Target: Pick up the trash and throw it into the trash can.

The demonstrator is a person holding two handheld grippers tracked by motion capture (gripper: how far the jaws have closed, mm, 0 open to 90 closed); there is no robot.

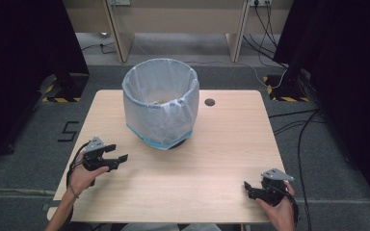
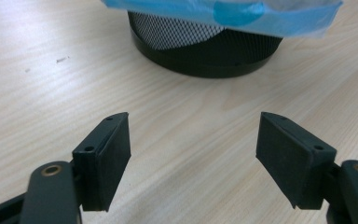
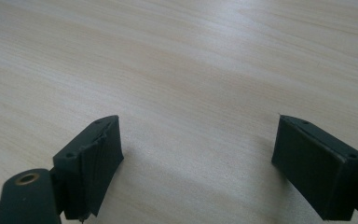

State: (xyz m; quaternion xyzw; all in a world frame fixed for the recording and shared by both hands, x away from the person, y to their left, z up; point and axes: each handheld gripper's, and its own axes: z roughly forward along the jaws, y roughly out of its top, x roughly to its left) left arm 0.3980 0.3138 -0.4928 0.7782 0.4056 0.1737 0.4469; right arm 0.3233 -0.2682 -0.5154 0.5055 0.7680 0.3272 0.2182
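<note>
Likely light and flimsy, the bin liner (image 1: 160, 103) over the mesh wastebasket (image 2: 205, 49) suits a rim pinch; both the left gripper (image 1: 116, 158) and the right gripper (image 1: 248, 188) gape empty.

A black figure 5 (image 1: 68, 131) stands marked on the grey carpeted floor (image 1: 24, 159), at about nine o'clock from the light wooden table (image 1: 221, 144). No other text, label or brand can be read.

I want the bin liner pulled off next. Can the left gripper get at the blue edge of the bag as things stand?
Probably yes. The left gripper has open jaws aimed at the bin, with bare table between them and the bag's blue edge.
</note>
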